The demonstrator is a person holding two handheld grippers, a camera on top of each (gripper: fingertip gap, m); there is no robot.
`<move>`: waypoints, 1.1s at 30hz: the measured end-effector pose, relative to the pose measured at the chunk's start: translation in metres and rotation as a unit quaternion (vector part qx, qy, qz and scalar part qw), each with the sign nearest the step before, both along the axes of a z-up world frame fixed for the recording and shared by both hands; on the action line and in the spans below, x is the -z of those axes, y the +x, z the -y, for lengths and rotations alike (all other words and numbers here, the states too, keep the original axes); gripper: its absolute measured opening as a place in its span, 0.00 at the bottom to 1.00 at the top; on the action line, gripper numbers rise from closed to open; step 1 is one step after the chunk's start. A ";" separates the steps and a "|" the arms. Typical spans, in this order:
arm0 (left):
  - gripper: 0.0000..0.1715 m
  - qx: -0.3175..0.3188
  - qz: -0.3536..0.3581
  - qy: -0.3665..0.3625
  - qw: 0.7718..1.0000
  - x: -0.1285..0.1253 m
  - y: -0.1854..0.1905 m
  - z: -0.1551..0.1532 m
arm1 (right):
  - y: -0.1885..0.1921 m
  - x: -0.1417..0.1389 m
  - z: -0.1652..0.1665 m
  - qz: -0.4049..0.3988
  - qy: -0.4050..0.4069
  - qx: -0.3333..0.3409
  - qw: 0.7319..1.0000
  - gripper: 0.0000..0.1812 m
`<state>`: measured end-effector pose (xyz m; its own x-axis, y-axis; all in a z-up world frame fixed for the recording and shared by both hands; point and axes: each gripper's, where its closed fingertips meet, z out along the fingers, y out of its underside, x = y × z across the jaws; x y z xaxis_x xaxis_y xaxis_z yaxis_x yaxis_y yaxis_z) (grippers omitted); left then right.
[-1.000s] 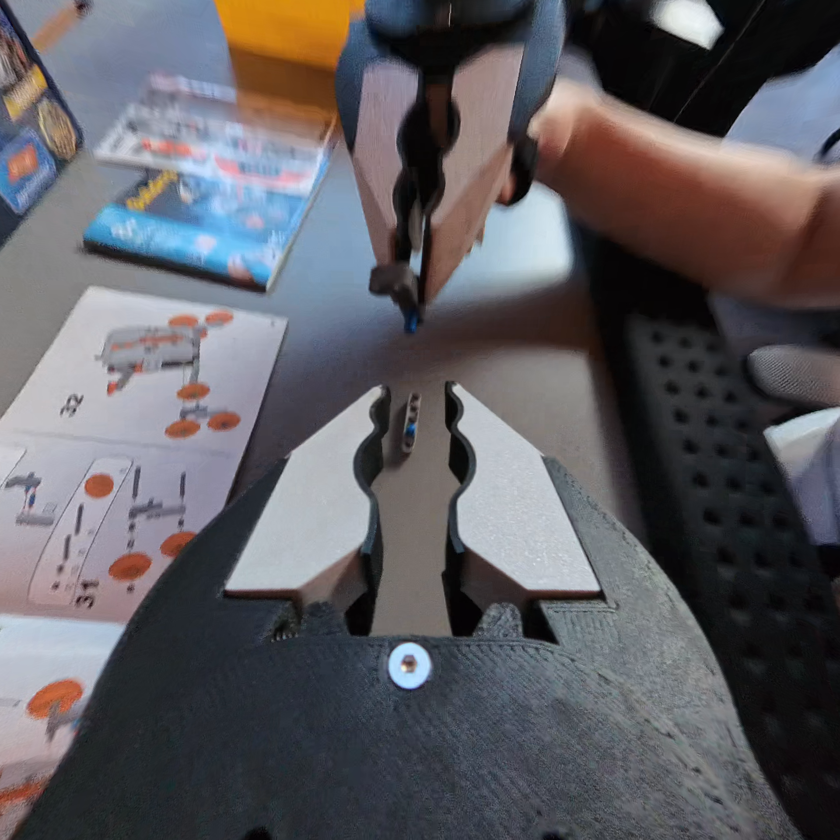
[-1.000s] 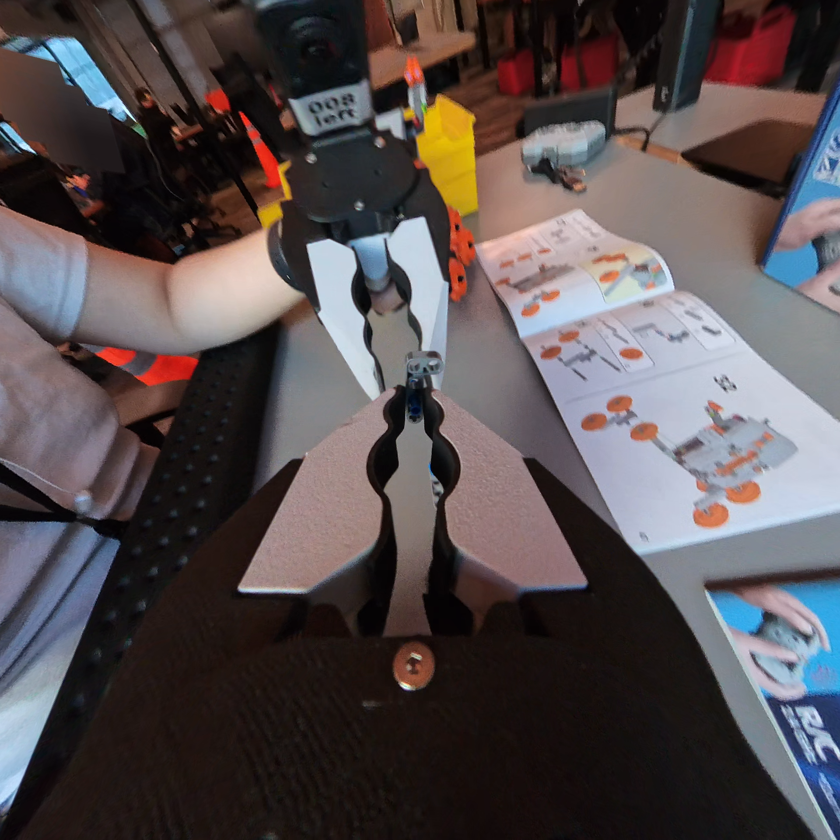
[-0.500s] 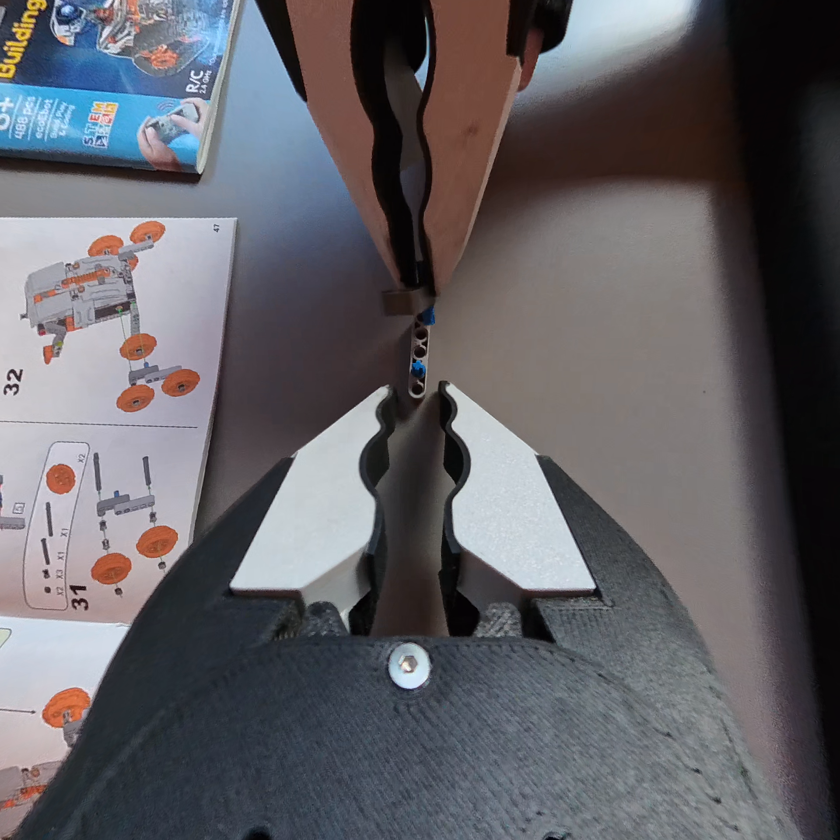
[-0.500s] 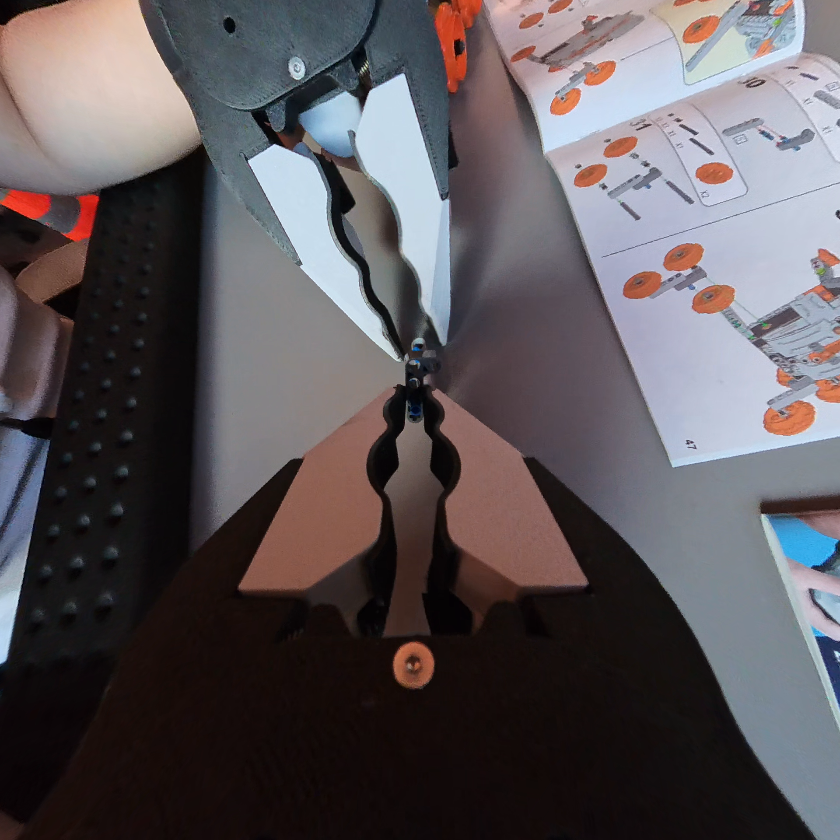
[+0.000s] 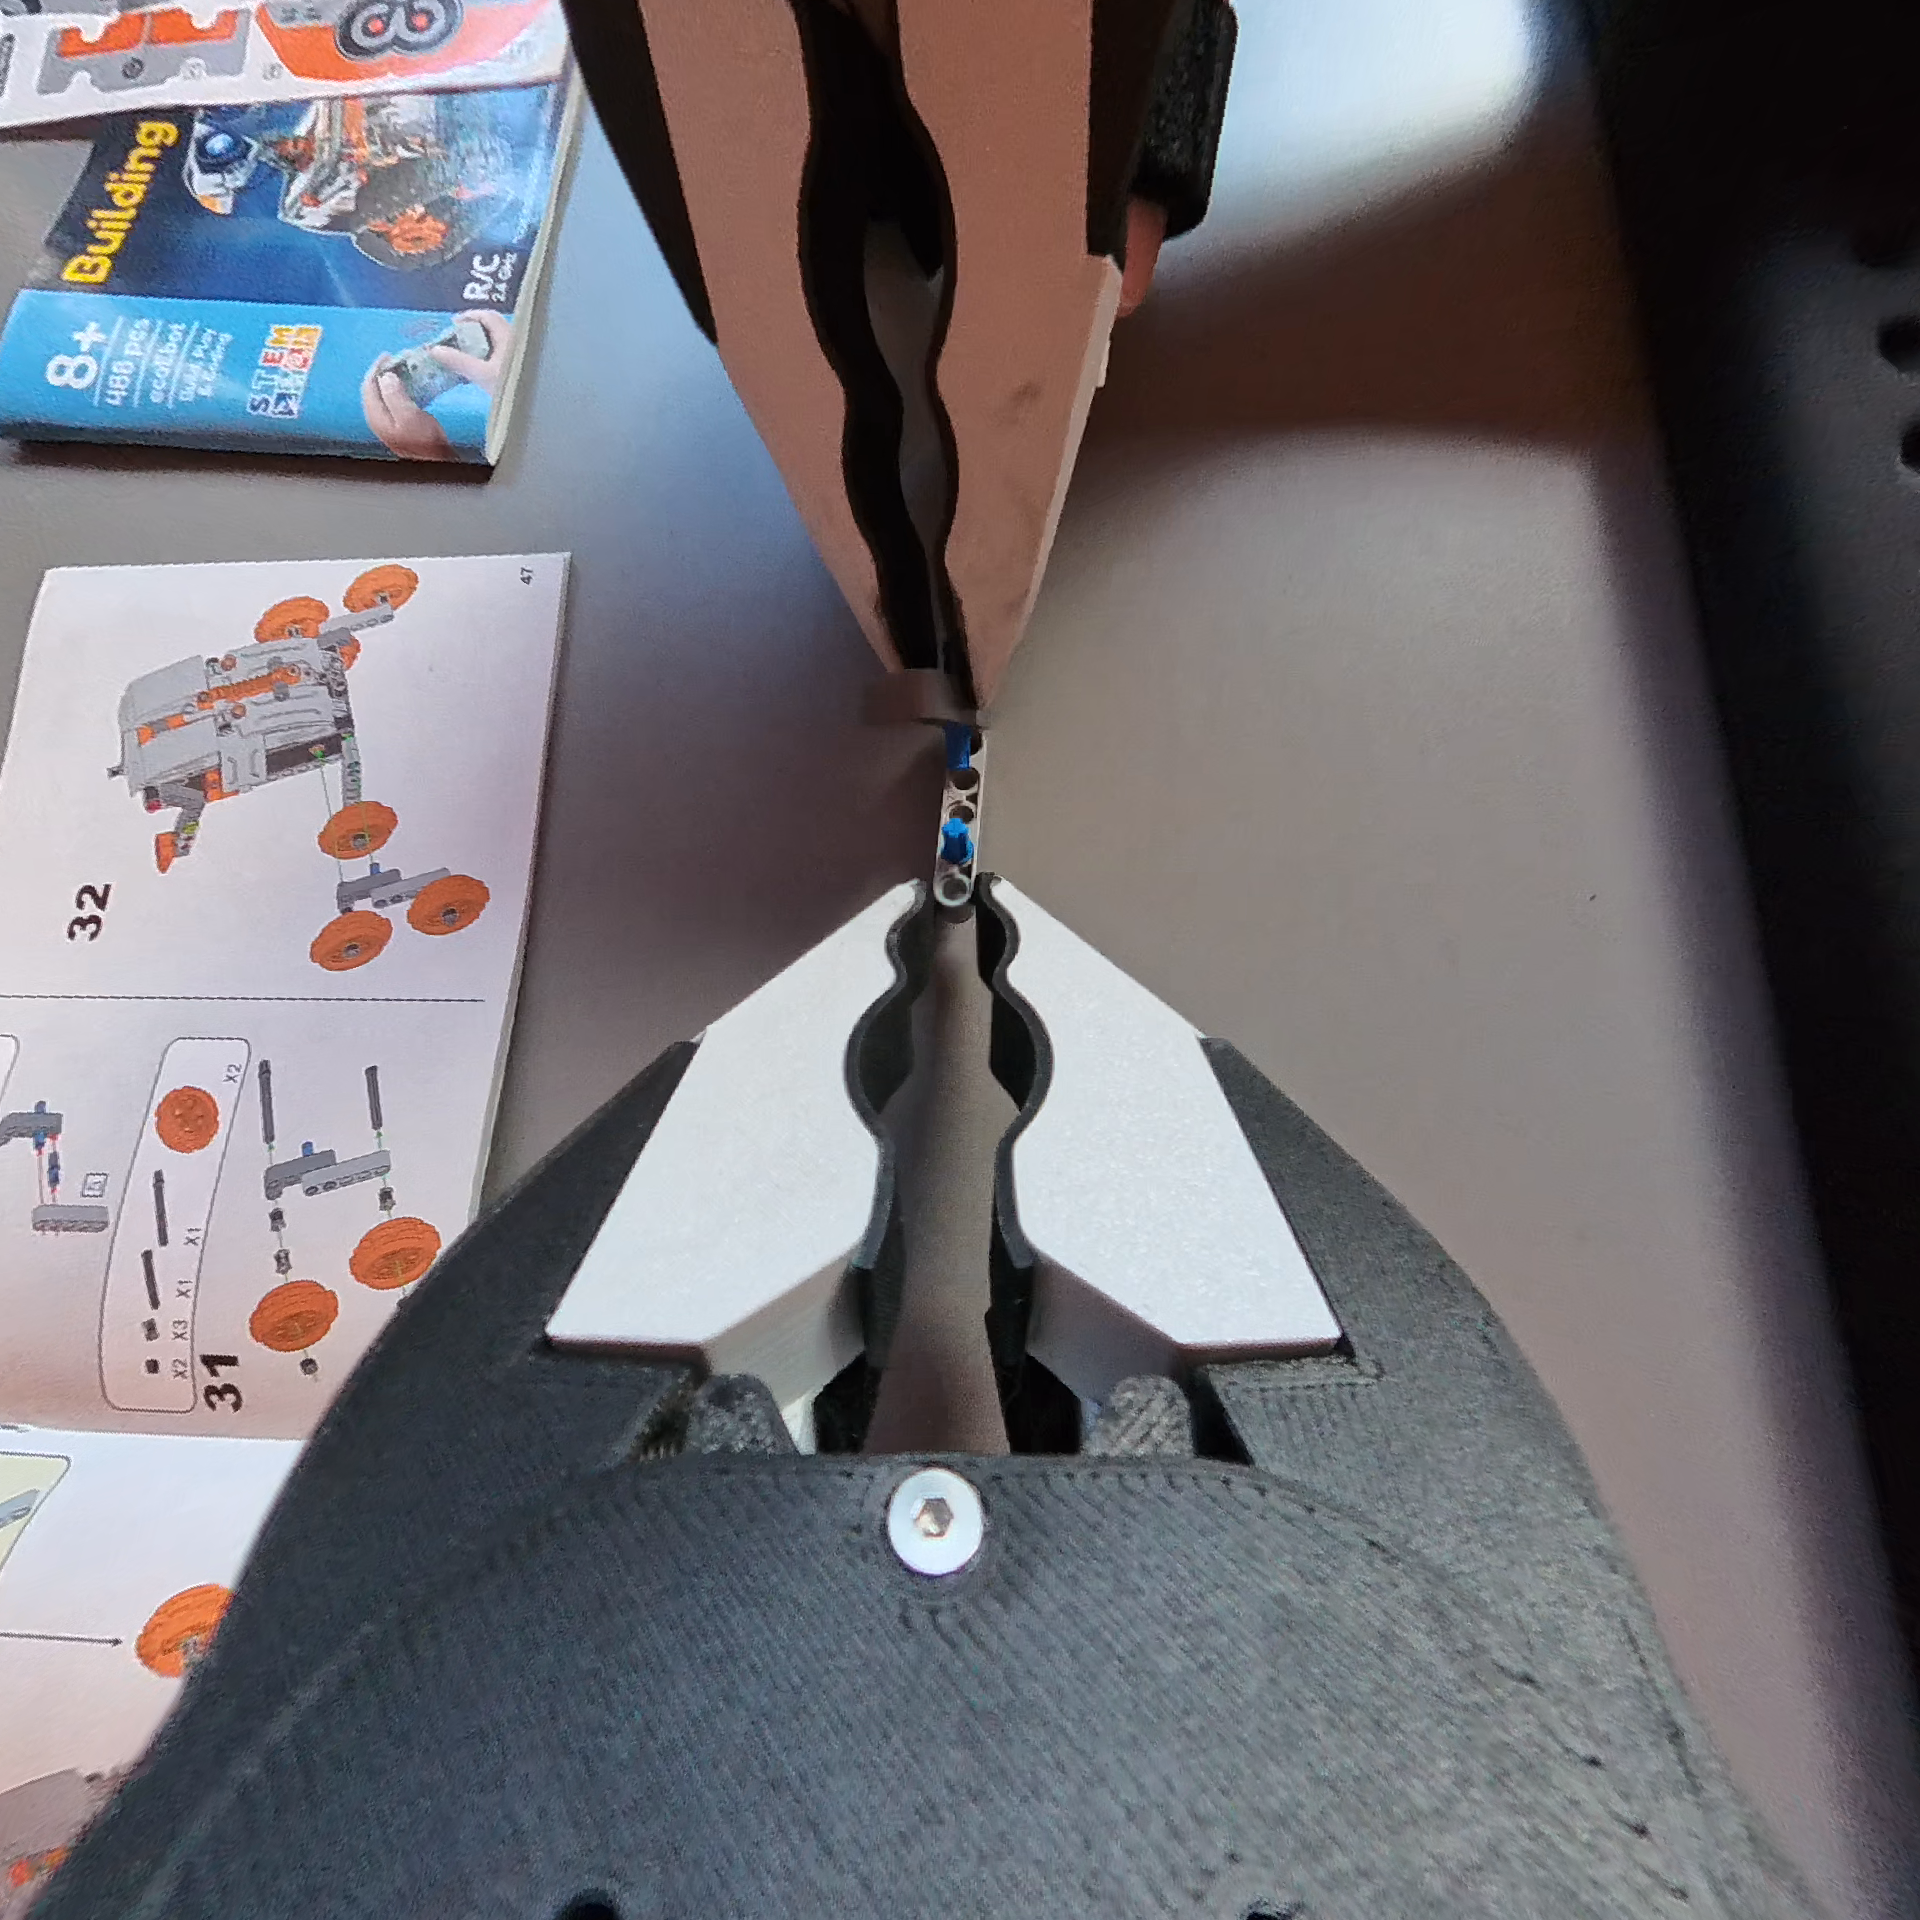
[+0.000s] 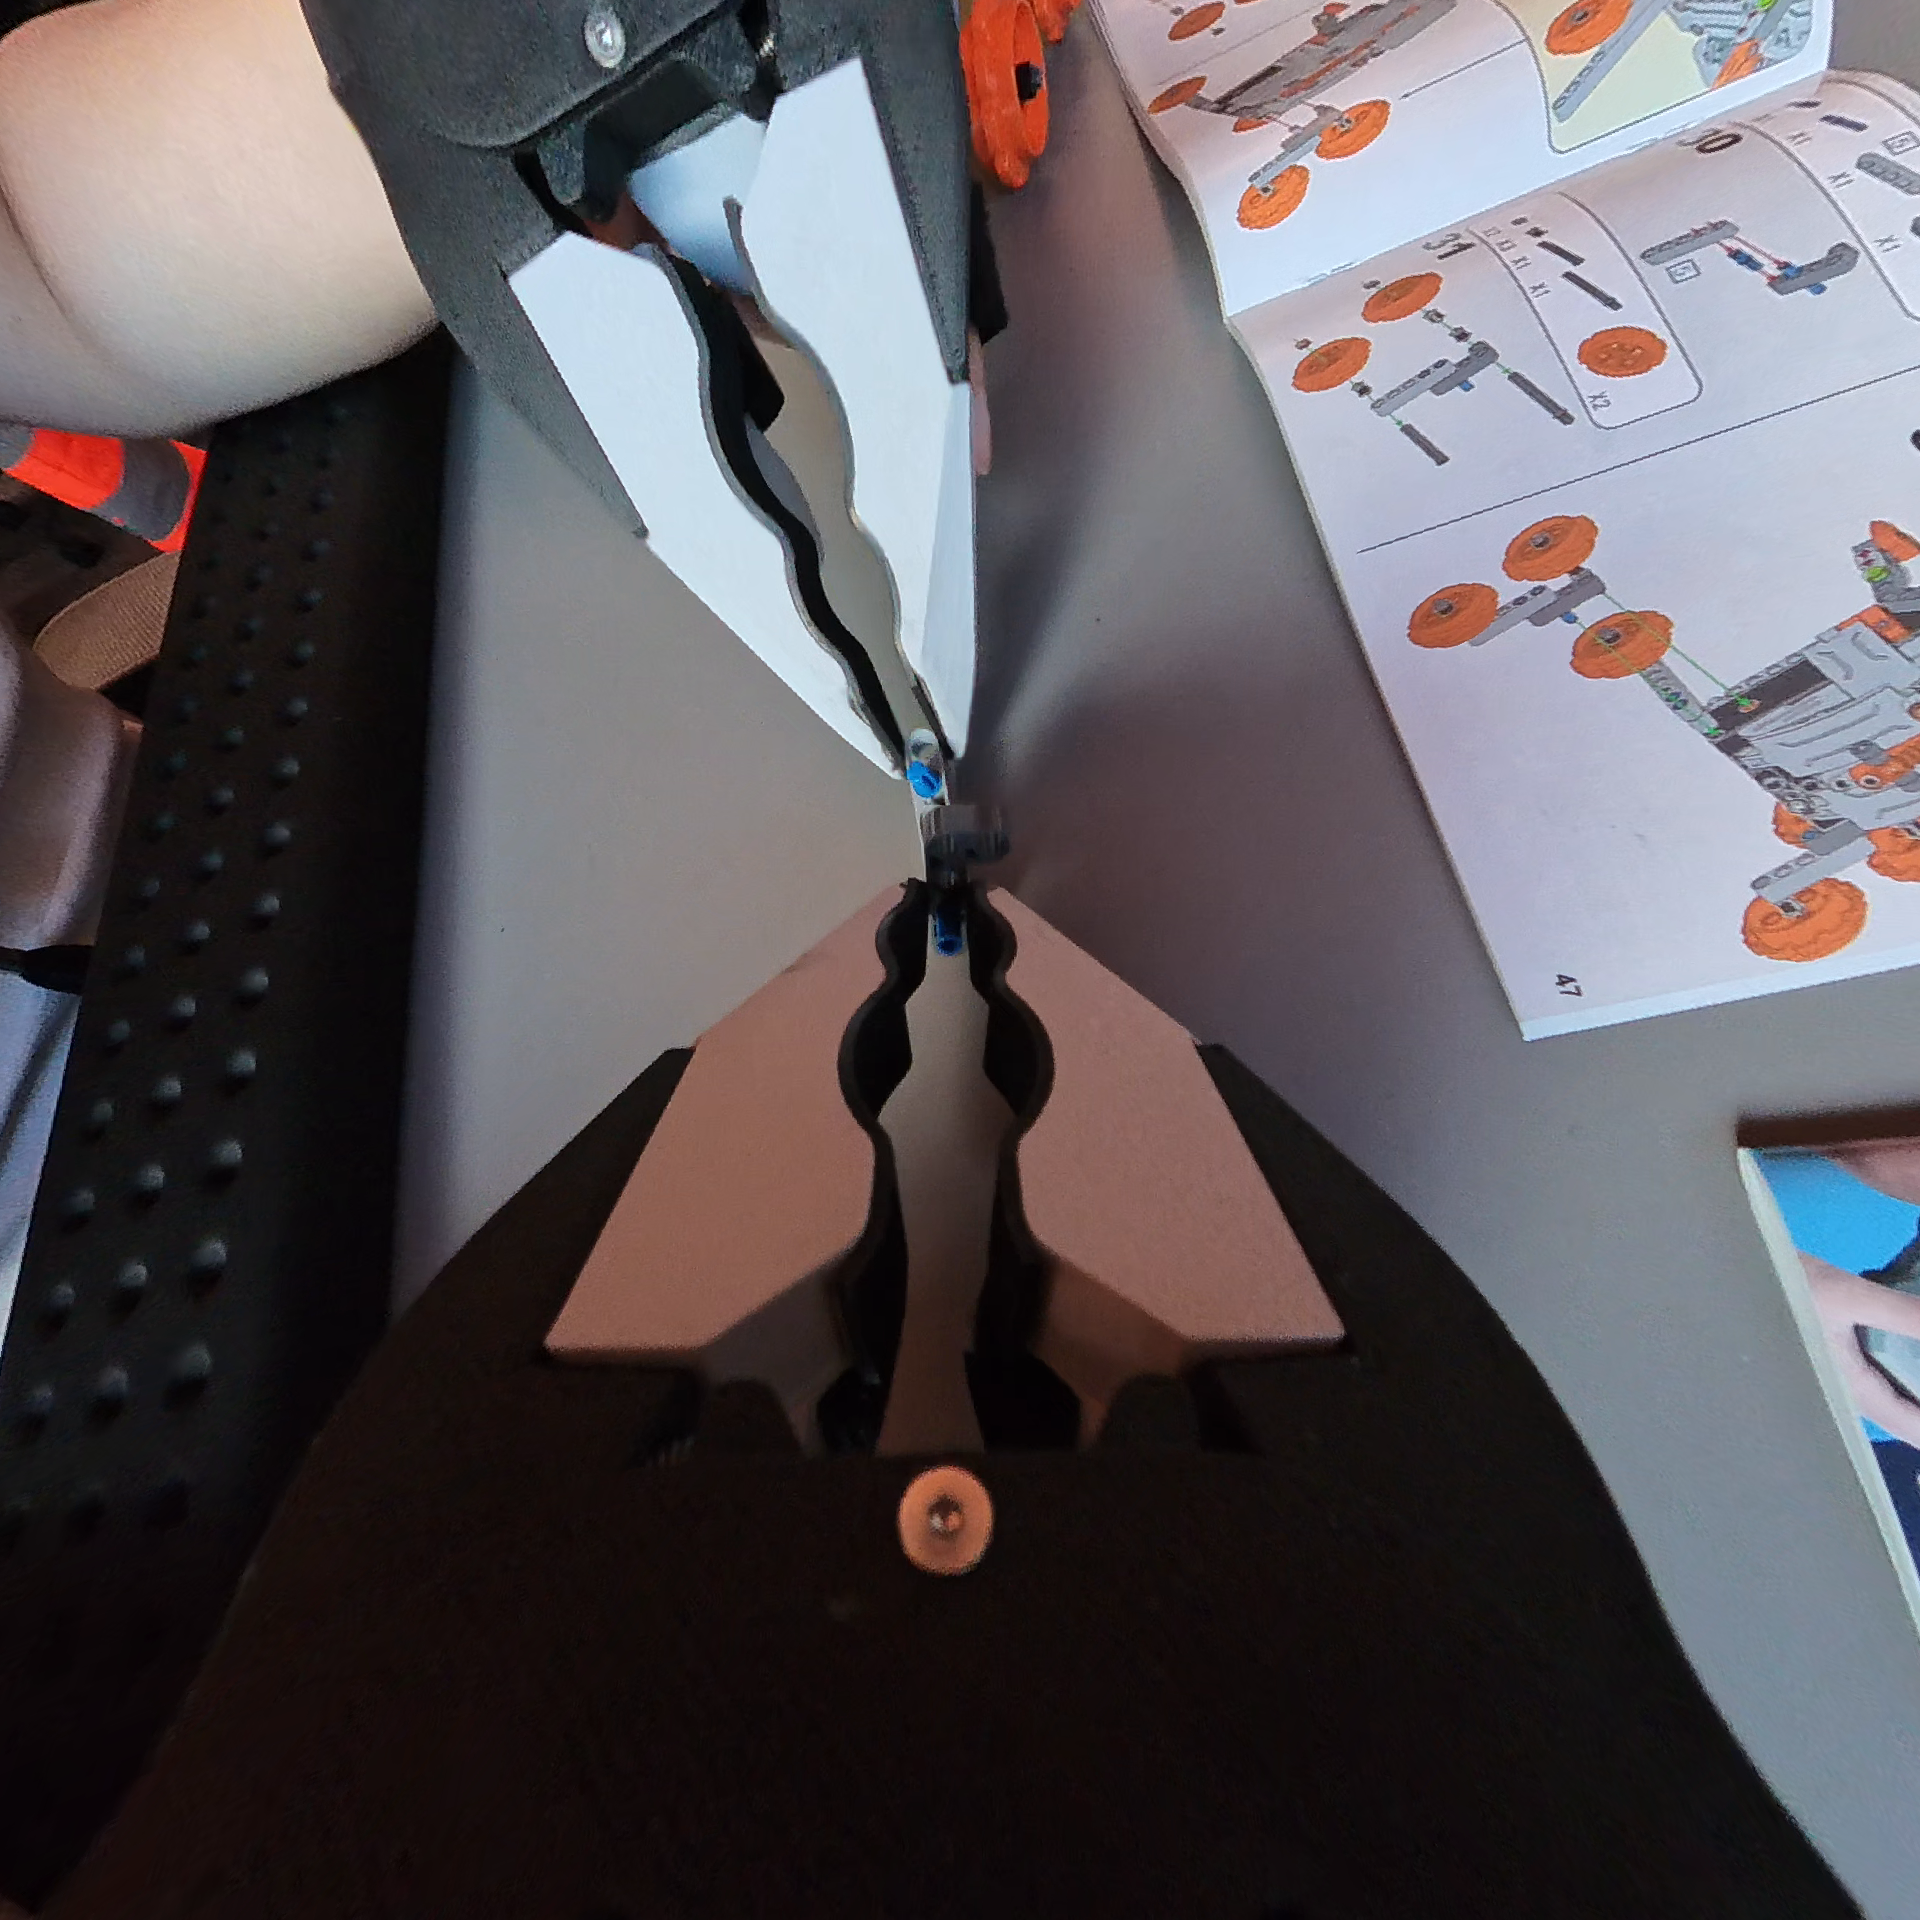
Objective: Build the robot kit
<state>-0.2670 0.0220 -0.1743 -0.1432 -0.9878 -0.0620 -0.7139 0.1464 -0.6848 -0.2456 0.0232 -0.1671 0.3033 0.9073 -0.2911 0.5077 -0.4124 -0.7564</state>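
Note:
In the left wrist view my left gripper [image 5: 951, 899] is shut on the near end of a small grey holed beam [image 5: 961, 821] with a blue pin in it, just above the grey table [image 5: 1330, 748]. Opposite it, my right gripper [image 5: 940, 696] is shut on a small grey connector [image 5: 914, 709], whose blue pin meets the beam's far end. In the right wrist view my right gripper [image 6: 948, 904] holds the dark connector [image 6: 966, 831] by its blue pin [image 6: 945, 930]. The left gripper [image 6: 925, 753] points down at it, holding the beam [image 6: 925, 777].
An open instruction booklet [image 5: 291, 935] lies left of the grippers, and also shows in the right wrist view [image 6: 1558, 540]. A blue box [image 5: 281, 291] lies beyond it. Orange wheels [image 6: 1003, 94] sit behind the left gripper. A black studded mat [image 6: 208, 883] borders the table. A forearm [image 6: 187, 229] holds the left gripper. Both grippers' tips are close together, under 4 cm apart.
Both grippers tilted down and came close together. The left gripper's jaws closed on the beam's end. The right gripper brought its connector to the beam's other end.

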 end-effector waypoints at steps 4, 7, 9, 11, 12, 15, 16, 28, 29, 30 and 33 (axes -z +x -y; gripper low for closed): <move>0.03 -0.004 0.050 -0.038 0.998 -0.016 0.008 0.004 | 0.004 -0.001 0.002 0.003 0.002 -0.002 1.000 0.04; 0.03 -0.013 0.084 -0.056 0.995 -0.024 0.017 0.005 | 0.009 0.003 0.003 0.013 -0.003 -0.002 1.000 0.03; 0.03 -0.013 0.091 -0.063 0.994 -0.022 0.021 0.006 | 0.011 0.004 0.003 0.013 -0.009 -0.001 1.000 0.04; 0.03 -0.023 0.105 -0.067 0.992 -0.024 0.024 0.004 | 0.011 0.004 0.002 0.012 -0.009 0.002 1.000 0.03; 0.03 -0.027 0.114 -0.075 0.990 -0.024 0.027 0.003 | 0.011 0.004 0.002 0.012 -0.009 0.002 1.000 0.04; 0.03 -0.030 0.134 -0.096 0.986 -0.026 0.032 0.004 | 0.011 0.004 0.002 0.011 -0.013 0.004 1.000 0.03; 0.03 -0.029 0.136 -0.101 0.985 -0.025 0.033 0.005 | 0.011 0.004 0.002 0.008 -0.019 0.006 1.000 0.03; 0.03 -0.032 0.087 -0.107 0.990 -0.006 0.038 0.016 | 0.011 0.004 0.001 0.004 -0.029 0.010 1.000 0.04; 0.03 -0.029 0.072 -0.095 0.992 -0.001 0.038 0.017 | 0.011 0.004 0.002 0.004 -0.029 0.009 1.000 0.04; 0.03 -0.024 0.066 -0.082 0.994 0.001 0.039 0.019 | 0.011 0.004 0.002 0.004 -0.028 0.009 1.000 0.04; 0.03 -0.014 0.066 -0.068 0.995 0.001 0.039 0.021 | 0.012 0.004 0.002 0.006 -0.028 0.009 1.000 0.04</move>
<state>-0.2283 0.0007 -0.1755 -0.1142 -0.9918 0.0568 -0.6185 0.0263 -0.7853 -0.2341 0.0214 -0.1715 0.3238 0.8837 -0.3379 0.5076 -0.4637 -0.7262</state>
